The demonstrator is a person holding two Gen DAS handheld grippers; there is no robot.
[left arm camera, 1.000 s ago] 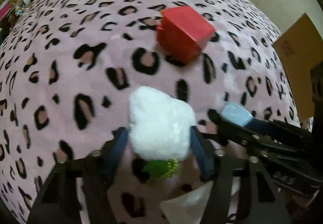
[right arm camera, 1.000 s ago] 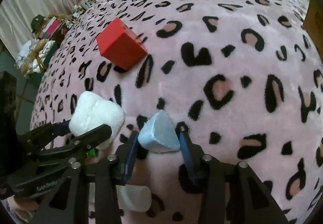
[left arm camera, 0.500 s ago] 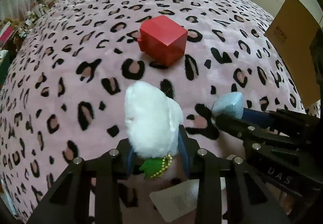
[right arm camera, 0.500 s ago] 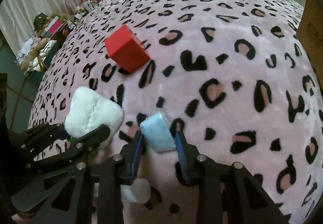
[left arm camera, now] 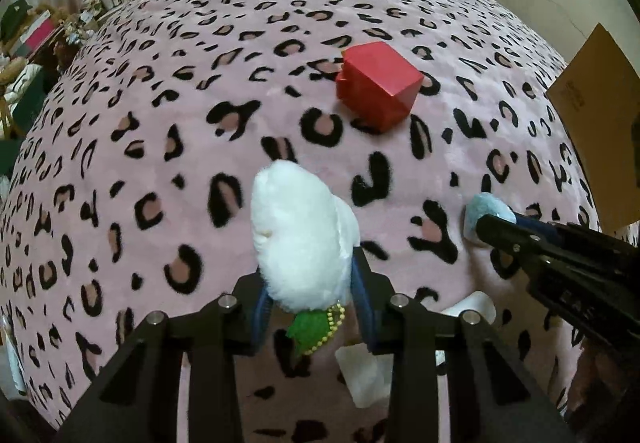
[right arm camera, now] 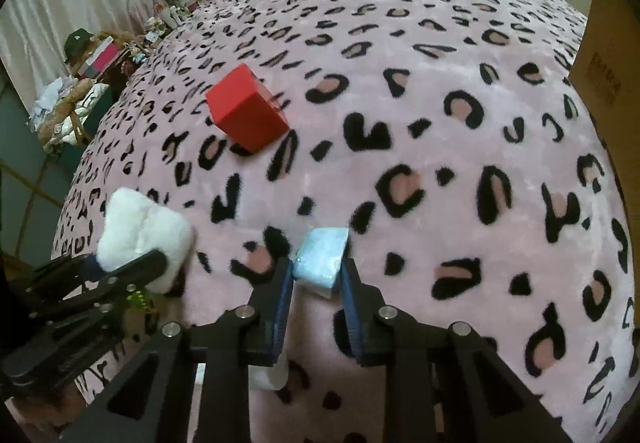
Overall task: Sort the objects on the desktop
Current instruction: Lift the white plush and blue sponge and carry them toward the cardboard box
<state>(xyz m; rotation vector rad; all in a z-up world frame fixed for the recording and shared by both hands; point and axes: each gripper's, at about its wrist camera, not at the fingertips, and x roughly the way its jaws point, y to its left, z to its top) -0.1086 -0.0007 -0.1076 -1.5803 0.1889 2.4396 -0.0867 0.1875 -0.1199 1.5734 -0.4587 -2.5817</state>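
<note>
- You work over a pink leopard-print blanket (left arm camera: pixel 168 131); cluttered shelves (right arm camera: pixel 92 55) lie far beyond the red box (left arm camera: pixel 378 85), a cardboard box (left arm camera: pixel 596 111) to its right
- The red box sits closed
- Your left gripper (left arm camera: pixel 310 303) now clamps the white plush toy (left arm camera: pixel 300 235), lifted since a second ago; your right gripper (right arm camera: pixel 316 285) now squeezes the light-blue packet (right arm camera: pixel 322 257), both nearer you than the red box

Left gripper (left arm camera: pixel 310 307) fingers clamped, right gripper (right arm camera: pixel 316 295) fingers clamped, side by side

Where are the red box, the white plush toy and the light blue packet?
red box (left arm camera: pixel 376 85), left wrist view, front face
white plush toy (left arm camera: pixel 300 235), left wrist view, body
light blue packet (right arm camera: pixel 322 257), right wrist view, top face
</note>
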